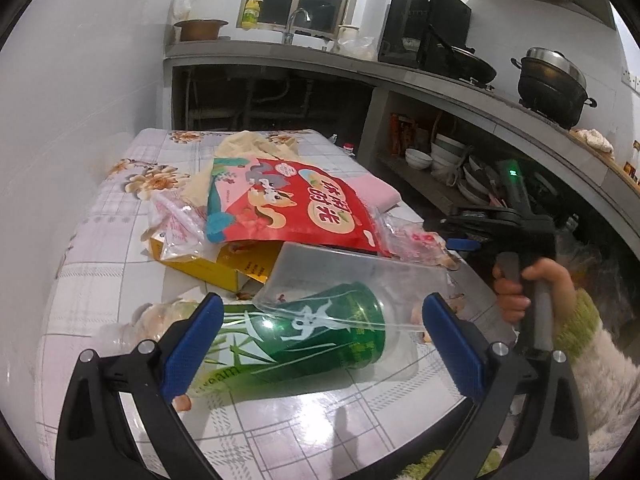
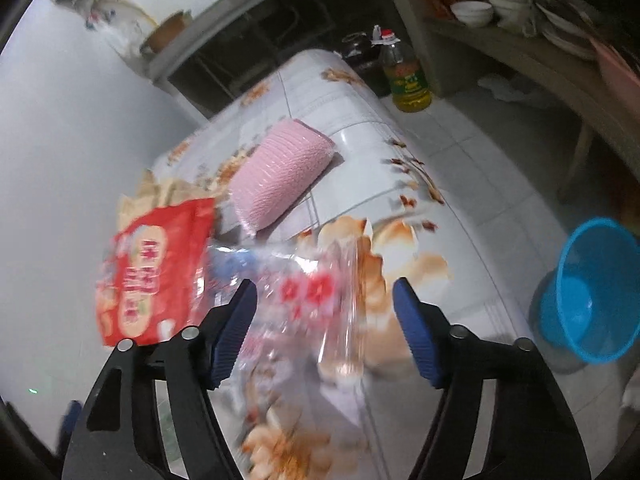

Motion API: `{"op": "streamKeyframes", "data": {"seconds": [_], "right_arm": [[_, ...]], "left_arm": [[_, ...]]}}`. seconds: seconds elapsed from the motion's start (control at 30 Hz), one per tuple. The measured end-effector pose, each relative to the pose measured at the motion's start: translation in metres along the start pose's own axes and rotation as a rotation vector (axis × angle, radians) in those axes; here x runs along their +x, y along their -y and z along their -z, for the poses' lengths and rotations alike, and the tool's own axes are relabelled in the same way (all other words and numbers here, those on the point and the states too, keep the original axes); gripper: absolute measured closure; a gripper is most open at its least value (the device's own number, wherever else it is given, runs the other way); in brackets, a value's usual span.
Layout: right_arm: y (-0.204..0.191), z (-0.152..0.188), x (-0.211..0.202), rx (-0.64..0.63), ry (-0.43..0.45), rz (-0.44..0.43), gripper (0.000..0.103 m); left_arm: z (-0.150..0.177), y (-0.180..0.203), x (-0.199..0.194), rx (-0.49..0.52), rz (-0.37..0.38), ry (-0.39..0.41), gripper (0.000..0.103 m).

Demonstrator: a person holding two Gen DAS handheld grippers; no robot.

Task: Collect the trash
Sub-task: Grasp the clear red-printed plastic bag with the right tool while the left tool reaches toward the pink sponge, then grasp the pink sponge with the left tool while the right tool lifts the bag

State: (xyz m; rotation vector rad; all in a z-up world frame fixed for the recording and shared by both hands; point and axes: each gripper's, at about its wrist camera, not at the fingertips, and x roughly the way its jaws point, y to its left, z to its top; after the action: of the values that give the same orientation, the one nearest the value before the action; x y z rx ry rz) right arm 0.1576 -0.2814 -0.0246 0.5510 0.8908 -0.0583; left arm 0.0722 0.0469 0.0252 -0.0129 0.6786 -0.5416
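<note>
The tabletop (image 1: 100, 240) carries a heap of wrappers around its middle, led by a red snack bag (image 1: 288, 204) over a yellow box (image 1: 224, 268), with a blue bin (image 2: 592, 292) on the floor off its right edge. At the near edge lies a green pouch (image 1: 304, 336), light, limp and slick, best pinched flat at one end. The left hand-held gripper (image 1: 320, 332) straddles it with fingers apart, while the right hand-held gripper (image 2: 324, 324) hovers spread over a crinkly clear wrapper (image 2: 312, 292).

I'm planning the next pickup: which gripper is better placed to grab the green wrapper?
Left. The left gripper is open with the green wrapper lying between its fingers. The right gripper, also open, frames a clear plastic bag instead.
</note>
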Motion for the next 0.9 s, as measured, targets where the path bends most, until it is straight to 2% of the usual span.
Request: {"op": "streamKeyframes", "data": {"seconds": [0.13, 0.2, 0.3, 0.37, 0.47, 0.53, 0.63, 0.67, 0.73, 0.8, 0.9], "right_arm": [[-0.017, 0.001, 0.013, -0.106, -0.029, 0.072, 0.060], [-0.019, 0.005, 0.012, -0.140, -0.031, 0.101, 0.074], [-0.015, 0.009, 0.008, -0.154, -0.036, 0.120, 0.089], [-0.011, 0.010, 0.005, -0.142, -0.038, 0.107, 0.092], [-0.004, 0.010, 0.001, -0.121, -0.031, 0.091, 0.096], [0.004, 0.008, -0.003, -0.093, -0.024, 0.081, 0.097], [0.016, 0.009, -0.013, -0.062, -0.001, 0.083, 0.098], [0.023, 0.011, -0.019, -0.050, 0.009, 0.086, 0.098], [0.031, 0.015, -0.027, -0.046, 0.028, 0.105, 0.098], [0.037, 0.018, -0.035, -0.051, 0.046, 0.124, 0.098], [0.049, 0.024, -0.045, -0.040, 0.059, 0.117, 0.098]], "left_arm": [[-0.002, -0.006, 0.002, 0.004, -0.019, 0.001, 0.006], [-0.004, -0.008, 0.003, 0.003, -0.030, 0.000, 0.006], [-0.008, -0.010, 0.005, 0.002, -0.046, 0.000, 0.006], [-0.013, -0.011, 0.006, -0.003, -0.041, -0.004, 0.006], [-0.030, -0.017, 0.011, -0.065, 0.032, -0.031, 0.006], [-0.049, -0.016, 0.011, -0.069, 0.067, -0.021, 0.006], [-0.089, 0.001, 0.012, 0.012, 0.116, -0.011, 0.006], [-0.102, 0.010, 0.017, 0.041, 0.140, -0.034, 0.006], [-0.135, 0.035, 0.040, 0.107, 0.214, -0.150, 0.006], [-0.160, 0.062, 0.066, 0.180, 0.286, -0.220, 0.006], [-0.180, 0.099, 0.113, 0.344, 0.277, -0.283, 0.006]]}}
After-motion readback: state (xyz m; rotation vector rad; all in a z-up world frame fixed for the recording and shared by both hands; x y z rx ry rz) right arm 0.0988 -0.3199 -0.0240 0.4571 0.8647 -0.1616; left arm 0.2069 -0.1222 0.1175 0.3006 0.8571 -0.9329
